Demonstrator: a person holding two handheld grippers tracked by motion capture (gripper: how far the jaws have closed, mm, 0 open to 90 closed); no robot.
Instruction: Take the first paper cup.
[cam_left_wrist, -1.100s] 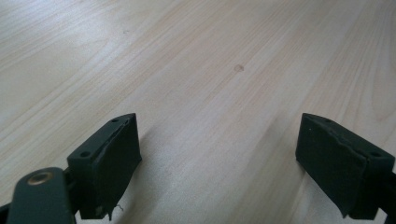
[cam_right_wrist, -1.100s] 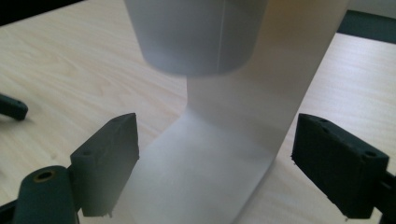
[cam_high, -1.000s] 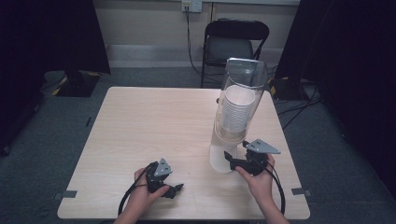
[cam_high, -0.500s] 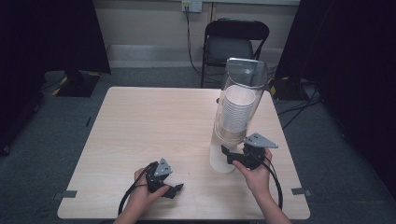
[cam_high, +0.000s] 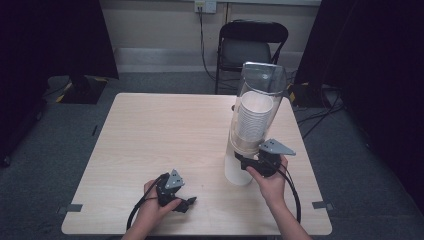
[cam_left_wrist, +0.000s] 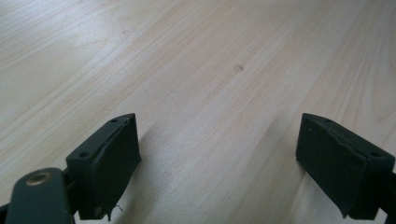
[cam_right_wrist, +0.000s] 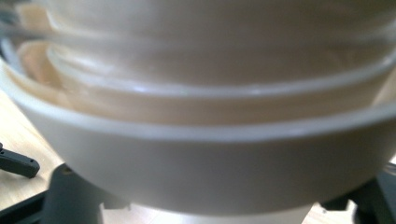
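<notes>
A tall clear dispenser tube (cam_high: 260, 87) stands on the table's right half and holds a stack of white paper cups (cam_high: 254, 117). The lowest cup (cam_high: 236, 172) sticks out beneath it. My right gripper (cam_high: 241, 161) reaches in from the right at that cup. Its jaws have just been closing, and in the right gripper view the lowest cup (cam_right_wrist: 210, 158) sits between them, pressed by the right gripper (cam_right_wrist: 215, 207). My left gripper (cam_high: 189, 202) rests low over the table near the front edge. In its own view the left gripper (cam_left_wrist: 217, 126) stands open over bare wood.
The light wooden table (cam_high: 160, 135) spreads wide to the left of the dispenser. A black chair (cam_high: 252, 47) stands behind the far edge. Cables (cam_high: 320, 117) lie on the grey floor at the right.
The right gripper has edged in toward the dispenser's base and its jaws have closed on the lowest cup. The left hand and gripper have stayed put.
</notes>
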